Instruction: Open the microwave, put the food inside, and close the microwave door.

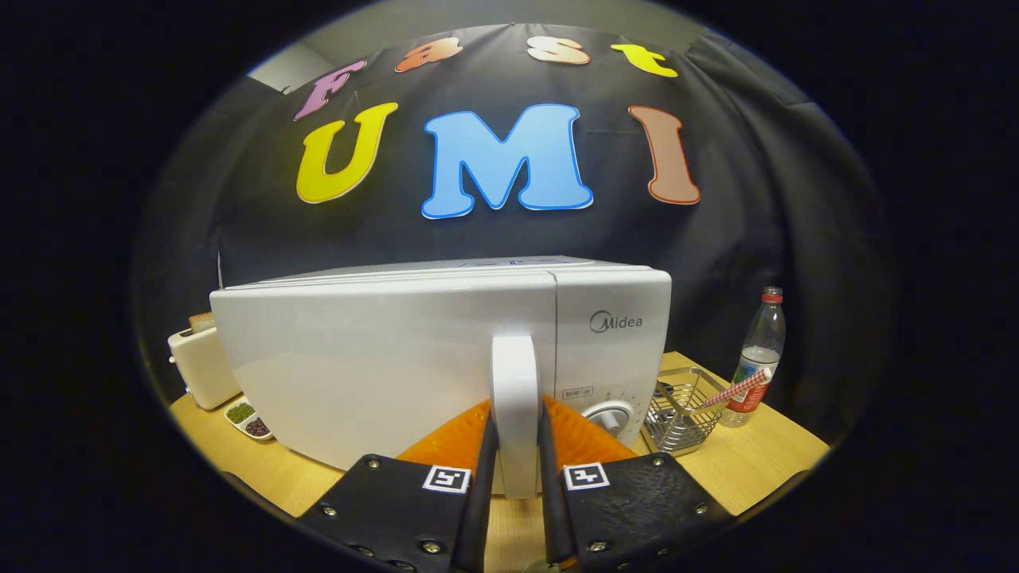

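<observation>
The gripper (516, 446) is clenching its jaws on the handle (515, 398) of the microwave (382, 358) standing on the table (748, 469), door seemingly closed, so opening, loading food and closing are all remaining.

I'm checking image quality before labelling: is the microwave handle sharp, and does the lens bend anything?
Gripper view: the handle is sharp, clamped between the hand-held gripper fingers; fisheye distortion bows the microwave top edge and the table; soft sheen on the door, no harsh glare; the bottle stays legible.
</observation>
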`<state>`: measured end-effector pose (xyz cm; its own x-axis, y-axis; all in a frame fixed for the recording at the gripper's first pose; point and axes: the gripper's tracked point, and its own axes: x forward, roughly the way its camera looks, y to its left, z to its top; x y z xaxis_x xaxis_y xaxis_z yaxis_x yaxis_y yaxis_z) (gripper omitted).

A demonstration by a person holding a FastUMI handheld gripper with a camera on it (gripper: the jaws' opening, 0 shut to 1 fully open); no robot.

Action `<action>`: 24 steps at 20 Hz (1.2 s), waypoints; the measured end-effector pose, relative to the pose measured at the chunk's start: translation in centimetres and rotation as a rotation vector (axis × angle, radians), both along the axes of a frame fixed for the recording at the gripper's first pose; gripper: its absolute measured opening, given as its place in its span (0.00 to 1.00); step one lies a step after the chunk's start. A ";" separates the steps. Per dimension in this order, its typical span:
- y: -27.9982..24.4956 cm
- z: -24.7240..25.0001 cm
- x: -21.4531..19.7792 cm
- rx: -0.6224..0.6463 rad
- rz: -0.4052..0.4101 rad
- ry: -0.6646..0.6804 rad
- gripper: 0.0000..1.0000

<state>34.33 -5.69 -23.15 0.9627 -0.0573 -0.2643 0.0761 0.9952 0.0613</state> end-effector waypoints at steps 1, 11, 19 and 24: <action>0.1 0.2 0.0 -0.007 -0.004 -0.003 0.19; 2.6 1.0 -8.4 0.018 0.042 -0.005 0.12; 9.2 2.0 -17.6 0.064 0.189 -0.042 0.12; 13.6 2.5 -21.3 0.088 0.216 -0.043 0.12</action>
<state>13.03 7.92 -20.65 0.9605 0.1727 -0.2181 -0.1427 0.9788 0.1468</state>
